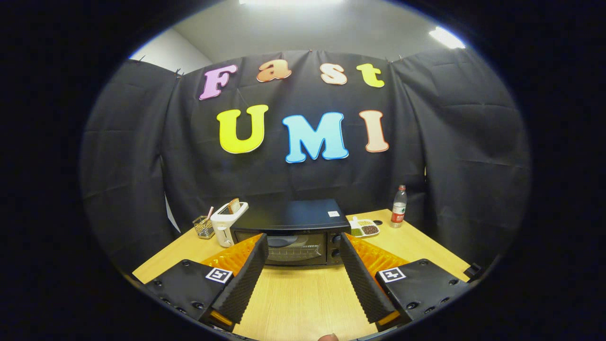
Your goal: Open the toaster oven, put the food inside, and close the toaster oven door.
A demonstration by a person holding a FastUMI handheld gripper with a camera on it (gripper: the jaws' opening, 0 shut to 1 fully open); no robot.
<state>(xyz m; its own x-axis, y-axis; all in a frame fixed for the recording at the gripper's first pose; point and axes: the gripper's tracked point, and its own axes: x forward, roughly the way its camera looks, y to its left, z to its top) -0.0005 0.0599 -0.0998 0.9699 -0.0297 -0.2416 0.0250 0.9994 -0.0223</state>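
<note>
Gripper (302, 241) fingers wide apart, empty, over the light wooden table (303, 298). Just beyond: black boxy toaster oven (296, 232), glass door closed.

Items I see on my table (303, 303), wood-topped:

1. Toaster (227, 222), white, upright, a slice of bread (233, 205) standing in its slot.
2. Wire basket (203, 227), just beside the toaster on its outer side, a pink stick (209, 212) poking from it; rest of contents too small for me to tell.
3. Divided dish (365, 228), light-coloured, holding dark and pale small bits.
4. Bottle (399, 207), clear plastic, red label, upright, near the dish at the back corner.
</note>
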